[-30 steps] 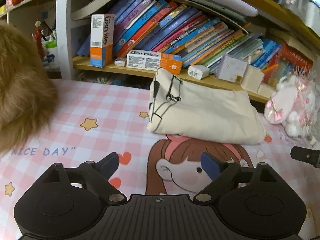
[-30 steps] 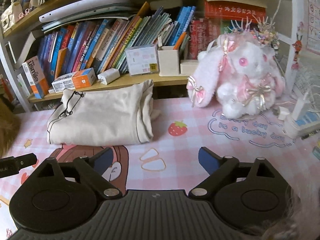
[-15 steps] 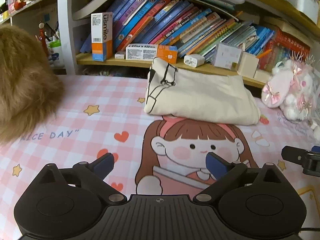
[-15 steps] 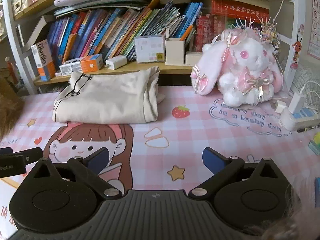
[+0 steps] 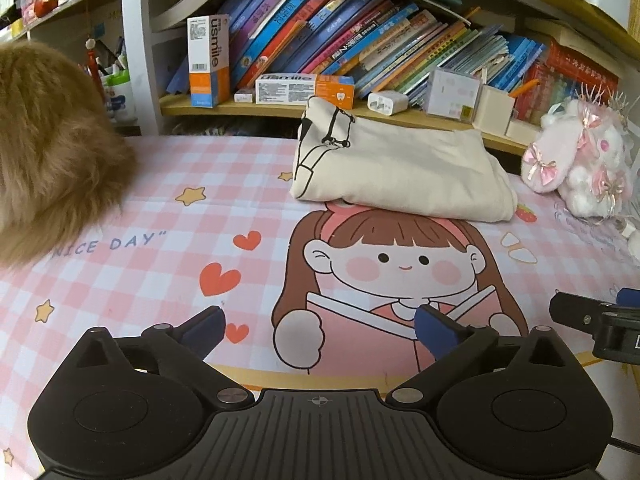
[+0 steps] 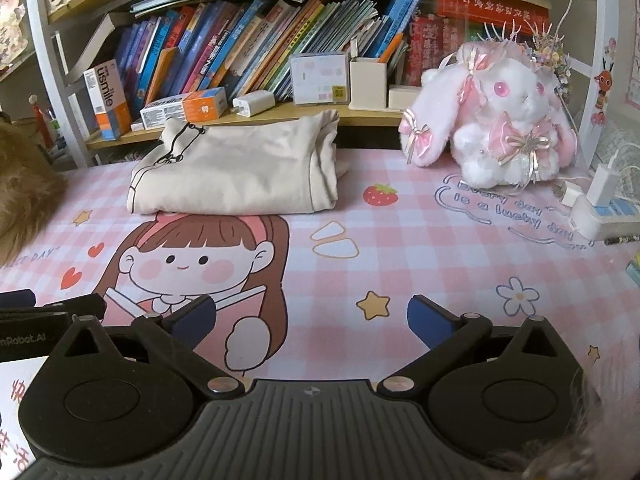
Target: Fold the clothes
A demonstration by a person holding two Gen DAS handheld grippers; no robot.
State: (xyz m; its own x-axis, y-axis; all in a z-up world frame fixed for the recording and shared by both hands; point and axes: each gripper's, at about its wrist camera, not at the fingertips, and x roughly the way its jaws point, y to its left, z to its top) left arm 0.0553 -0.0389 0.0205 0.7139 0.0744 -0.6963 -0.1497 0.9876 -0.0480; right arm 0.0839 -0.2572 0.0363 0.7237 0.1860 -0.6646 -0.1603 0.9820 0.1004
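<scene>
- The cream garment (image 5: 404,176) lies folded in a neat bundle at the far edge of the pink checked mat (image 5: 160,216), just in front of the bookshelf (image 5: 280,110) and beside the plush rabbit (image 6: 504,120).
- The left gripper (image 5: 320,326) has its jaws spread wide with nothing between them, well short of the cloth.
- The right gripper (image 6: 310,318) is likewise wide apart and empty.
- The fold looks finished (the edges sit fairly square), so the step in hand is likely pulling clear.
- To do it well, keep both tools low and away from the bundle, so no finger snags a layer.
</scene>
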